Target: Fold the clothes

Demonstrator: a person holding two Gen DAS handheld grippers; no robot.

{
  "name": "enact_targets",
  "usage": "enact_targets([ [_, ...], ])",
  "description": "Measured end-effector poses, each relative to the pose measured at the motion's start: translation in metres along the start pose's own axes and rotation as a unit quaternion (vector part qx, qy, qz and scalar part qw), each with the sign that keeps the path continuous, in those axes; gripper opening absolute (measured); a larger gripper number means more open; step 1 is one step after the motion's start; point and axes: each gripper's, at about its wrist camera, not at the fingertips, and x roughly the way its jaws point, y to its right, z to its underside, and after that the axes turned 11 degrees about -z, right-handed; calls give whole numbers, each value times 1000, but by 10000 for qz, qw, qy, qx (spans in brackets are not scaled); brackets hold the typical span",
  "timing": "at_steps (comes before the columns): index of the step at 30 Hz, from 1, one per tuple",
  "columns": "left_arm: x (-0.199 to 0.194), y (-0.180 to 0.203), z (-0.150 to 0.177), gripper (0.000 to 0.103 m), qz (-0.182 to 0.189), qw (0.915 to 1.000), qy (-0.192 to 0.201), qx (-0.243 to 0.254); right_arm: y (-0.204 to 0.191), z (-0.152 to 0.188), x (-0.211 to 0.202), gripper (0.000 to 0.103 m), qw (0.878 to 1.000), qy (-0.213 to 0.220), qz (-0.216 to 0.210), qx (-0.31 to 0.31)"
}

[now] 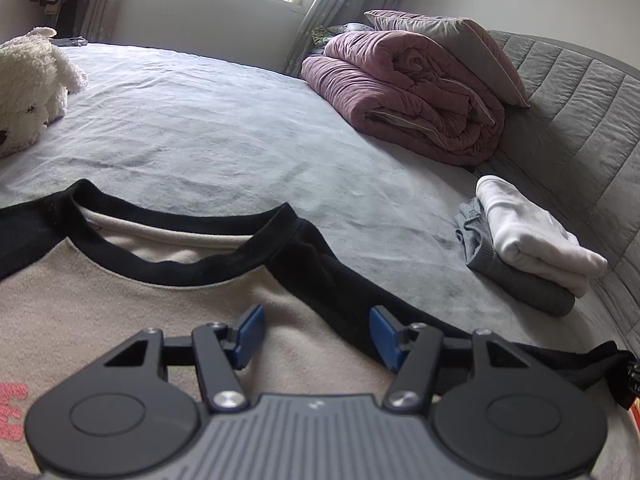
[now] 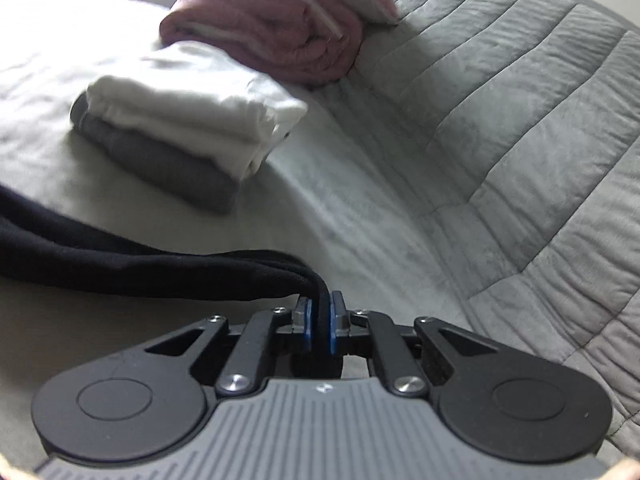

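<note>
Sweatshirt (image 1: 168, 312) flat on bed (image 1: 224, 128), black sleeve (image 2: 132, 268) clamped in right claw (image 2: 319, 330), left claw (image 1: 316, 334) apart above chest: likely slip from shallow grip, or sleeve dragging body askew.

- The shirt (image 1: 120, 320) carried pink stitched lettering (image 1: 12, 410) on its beige front, at the left edge of the left wrist view. Only one letter showed, cut by the frame; it looked like an "E", and no whole word could be read.
- A black object (image 1: 632, 376) at the right edge of the same view bore small pale marks, too blurred and small to read.
- Each gripper's grey body had a tiny pale mark near its top centre (image 1: 315, 405) (image 2: 323, 388), not legible.
- Nothing else in either view carried readable text, numbers or signs.
</note>
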Motion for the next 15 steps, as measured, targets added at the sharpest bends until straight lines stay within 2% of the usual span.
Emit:
enact_targets([
  [2,0,2,1,60,-33,10000,8,76,4,7,5,8,9992,-345,-186,29],
  [6,0,3,1,60,-65,9999,20,154,14,6,-7,13,9958,-661,-603,216],
  [8,0,4,1,61,-77,9998,26,178,21,1,-25,22,9927,-497,-1002,456],
  [11,0,6,2,61,-109,9996,48,238,19,-10,-49,38,9847,16,-1610,666],
  [13,0,8,3,61,-143,9994,67,299,17,-18,-64,38,9757,371,-2009,791],
  [15,0,9,3,62,-159,9993,79,335,8,-25,-67,39,9692,527,-2277,779],
])
